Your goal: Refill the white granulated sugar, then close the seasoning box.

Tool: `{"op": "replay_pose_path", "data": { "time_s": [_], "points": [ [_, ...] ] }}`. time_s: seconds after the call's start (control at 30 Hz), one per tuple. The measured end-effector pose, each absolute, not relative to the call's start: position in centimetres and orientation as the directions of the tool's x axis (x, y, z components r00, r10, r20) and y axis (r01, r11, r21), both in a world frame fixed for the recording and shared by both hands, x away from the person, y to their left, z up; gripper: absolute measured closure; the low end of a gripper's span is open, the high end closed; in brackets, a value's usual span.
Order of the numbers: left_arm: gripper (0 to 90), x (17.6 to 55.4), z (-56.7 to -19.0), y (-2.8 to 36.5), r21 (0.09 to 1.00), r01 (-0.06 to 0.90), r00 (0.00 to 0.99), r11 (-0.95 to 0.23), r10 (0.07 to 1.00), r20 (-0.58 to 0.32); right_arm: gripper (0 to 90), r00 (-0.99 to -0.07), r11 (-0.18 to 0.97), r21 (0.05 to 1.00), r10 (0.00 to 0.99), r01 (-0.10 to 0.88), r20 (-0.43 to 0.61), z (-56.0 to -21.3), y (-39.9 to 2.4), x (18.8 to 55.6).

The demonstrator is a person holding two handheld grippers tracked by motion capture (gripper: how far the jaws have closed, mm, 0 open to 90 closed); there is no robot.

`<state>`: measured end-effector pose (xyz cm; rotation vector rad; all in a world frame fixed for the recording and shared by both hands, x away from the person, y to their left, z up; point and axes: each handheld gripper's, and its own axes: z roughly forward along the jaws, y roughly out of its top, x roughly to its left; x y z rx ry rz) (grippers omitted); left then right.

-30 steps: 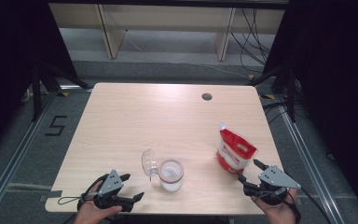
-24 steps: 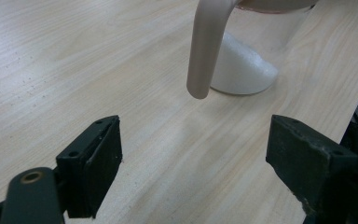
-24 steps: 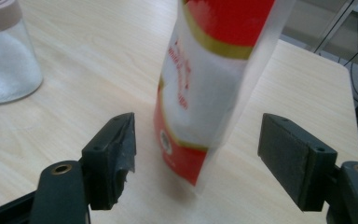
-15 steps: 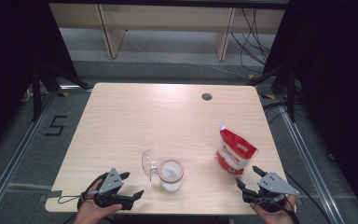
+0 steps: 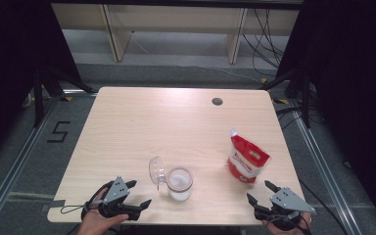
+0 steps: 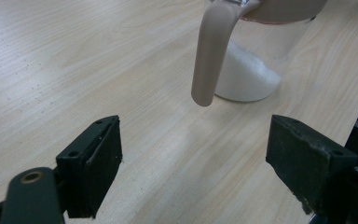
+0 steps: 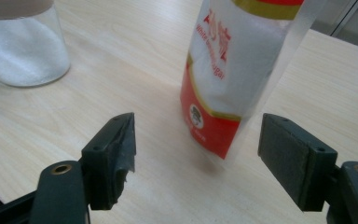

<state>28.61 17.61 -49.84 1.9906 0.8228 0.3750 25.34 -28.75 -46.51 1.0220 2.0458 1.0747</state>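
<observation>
My left gripper (image 5: pixel 138 193) sits at the near left edge of the table (image 5: pixel 142 122), jaws spread wide, nothing between them. In the left gripper view (image 6: pixel 193 161) bare wood fills the gap between the pads. Just ahead of the jaws stands the jar (image 6: pixel 256 51), clear glass with white powder heaped in its bottom. A beige handle-like strip (image 6: pixel 209 51) hangs down from its rim on the side facing me, its end clear of the table. In the high view the jar (image 5: pixel 180 183) is just right of and slightly beyond the left gripper, mouth open, with its clear lid (image 5: pixel 155 171) tipped up on the jar's left side, apparently hinged at the rim.

My right gripper (image 5: pixel 262 193) is at the near right edge, well apart from the left one. Jaws apart here too, holding nothing. In the right gripper view (image 7: pixel 196 154) the pouch (image 7: pixel 233 79) stands upright just beyond the open jaws, in line with the gap but not touching either pad. It has a red lower band, a clear window showing white contents, a gold stripe and red lettering, which I can't read in full. The jar (image 7: pixel 23 46) appears at the far left of that view, apart from the pouch.

From above, the pouch (image 5: pixel 247 159) stands just beyond the right gripper, right of the jar, with open table between them. Further out, near the far edge, is a small dark round grommet (image 5: pixel 217 101).
</observation>
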Motion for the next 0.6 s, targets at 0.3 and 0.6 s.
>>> {"op": "replay_pose_path", "data": {
  "time_s": [0.3,0.6],
  "points": [
    [18.0,28.57,-49.61,17.67,0.846,0.398,0.734,-0.355,0.677,-0.061,28.2,-0.533,0.377,0.851,0.834,0.364,-0.142,-46.72,-28.35,24.64],
    [17.9,28.63,-49.29,17.67,0.852,0.397,0.735,-0.341,0.674,-0.073,28.1,-0.544,0.391,0.846,0.826,0.363,-0.149,-47.08,-28.43,24.75]
  ]
}}
